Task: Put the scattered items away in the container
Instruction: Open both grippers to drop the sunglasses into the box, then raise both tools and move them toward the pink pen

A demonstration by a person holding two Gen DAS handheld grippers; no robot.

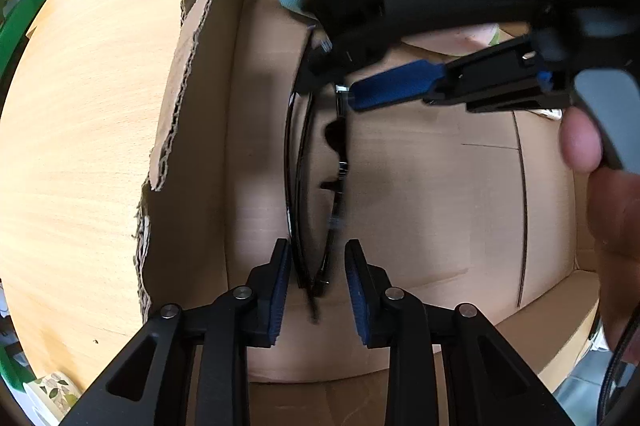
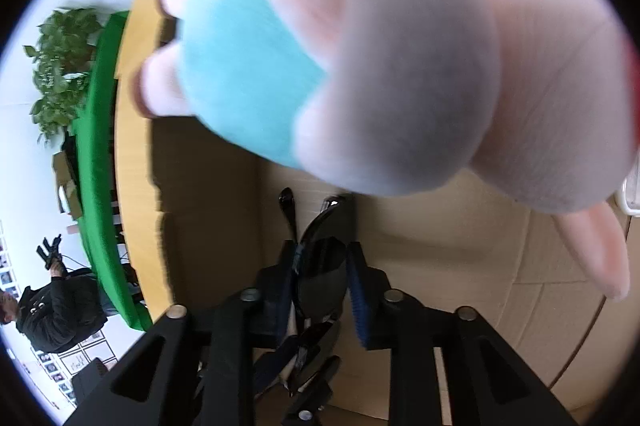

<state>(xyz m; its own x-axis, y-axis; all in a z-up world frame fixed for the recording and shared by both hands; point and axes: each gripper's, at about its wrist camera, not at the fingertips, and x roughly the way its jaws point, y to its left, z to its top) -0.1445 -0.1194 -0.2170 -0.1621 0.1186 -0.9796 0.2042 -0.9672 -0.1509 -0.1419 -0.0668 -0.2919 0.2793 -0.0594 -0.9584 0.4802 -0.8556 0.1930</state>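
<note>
Black sunglasses (image 1: 316, 185) stand on edge on the floor of a torn cardboard box (image 1: 440, 185). My left gripper (image 1: 320, 290) points down over their near end. Its jaws stand apart around the frame, which is close to the left pad (image 1: 280, 290) and clear of the right pad. My right gripper (image 1: 334, 77) straddles the far end. In the right wrist view a dark lens (image 2: 324, 266) sits between the right gripper's (image 2: 320, 282) parted fingers with a small gap. A blue and pink plush toy (image 2: 248, 65) leans at the box's far end.
The box (image 2: 440, 246) sits on a round wooden table (image 1: 80, 145). A leaf-patterned cup (image 1: 48, 390) stands near the table's edge. A hand (image 1: 612, 209) holds the right gripper. Beyond the table are a green band (image 2: 96, 145), a plant (image 2: 60, 65) and a person (image 2: 52, 314).
</note>
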